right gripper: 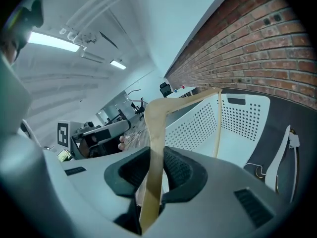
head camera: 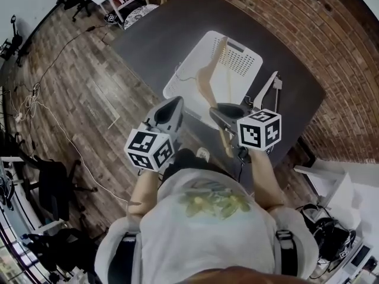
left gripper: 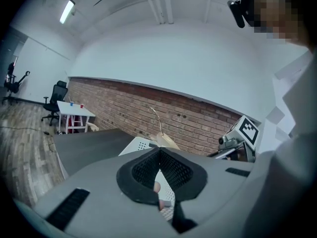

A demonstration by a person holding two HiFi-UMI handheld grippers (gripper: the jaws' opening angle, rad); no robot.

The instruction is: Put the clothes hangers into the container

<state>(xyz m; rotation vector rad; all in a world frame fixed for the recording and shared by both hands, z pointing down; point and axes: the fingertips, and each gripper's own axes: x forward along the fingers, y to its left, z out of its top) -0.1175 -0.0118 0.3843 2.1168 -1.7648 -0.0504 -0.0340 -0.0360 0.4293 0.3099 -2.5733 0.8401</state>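
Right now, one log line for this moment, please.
right tool: shut on wood hanger, partly over basket | left tool: shut, empty | white hanger: on table beside basket

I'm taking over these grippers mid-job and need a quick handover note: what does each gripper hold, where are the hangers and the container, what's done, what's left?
Left gripper: jaws together, nothing between them, near the container's front left.
Right gripper: shut on the wooden hanger, which hangs over the open white container, not released.
White hanger: lies on the dark table, just right of the container, untouched.
Done: wooden hanger gripped and over the container.
Left: drop it in, then pick up the white hanger and put it in too.
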